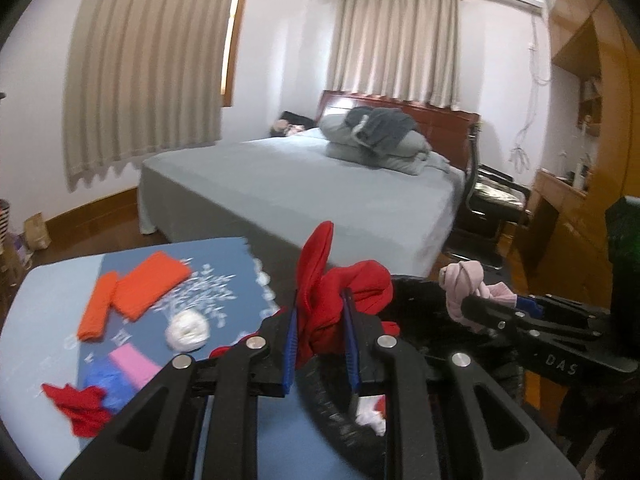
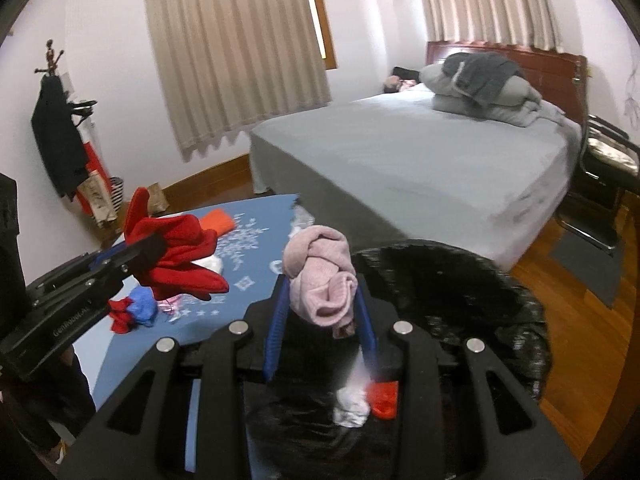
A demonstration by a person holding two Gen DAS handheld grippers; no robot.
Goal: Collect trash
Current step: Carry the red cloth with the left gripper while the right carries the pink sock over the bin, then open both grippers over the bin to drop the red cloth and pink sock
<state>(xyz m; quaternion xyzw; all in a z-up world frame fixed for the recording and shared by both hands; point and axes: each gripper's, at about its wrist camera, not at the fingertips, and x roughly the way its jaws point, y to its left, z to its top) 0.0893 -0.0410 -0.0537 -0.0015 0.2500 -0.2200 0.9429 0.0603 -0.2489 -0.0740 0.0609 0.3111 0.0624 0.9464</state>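
Observation:
My left gripper point(image 1: 320, 300) is shut on a crumpled red cloth point(image 1: 340, 292), held above the rim of a black trash bag point(image 1: 424, 320); it also shows in the right wrist view point(image 2: 176, 256). My right gripper point(image 2: 322, 292) is shut on a pink knitted cloth point(image 2: 320, 276), held over the bag's open mouth point(image 2: 440, 280); the pink cloth also shows in the left wrist view point(image 1: 468, 284). A white wad point(image 2: 352, 408) and a red scrap point(image 2: 384, 400) lie inside the bag.
On the blue table point(image 1: 52, 280) lie two orange cloths point(image 1: 136, 292), a white ball point(image 1: 188, 330), a pink piece point(image 1: 132, 362), a blue wad point(image 1: 106, 384) and a red scrap point(image 1: 80, 404). A bed point(image 1: 320, 184) stands behind; a chair point(image 1: 492, 204) at right.

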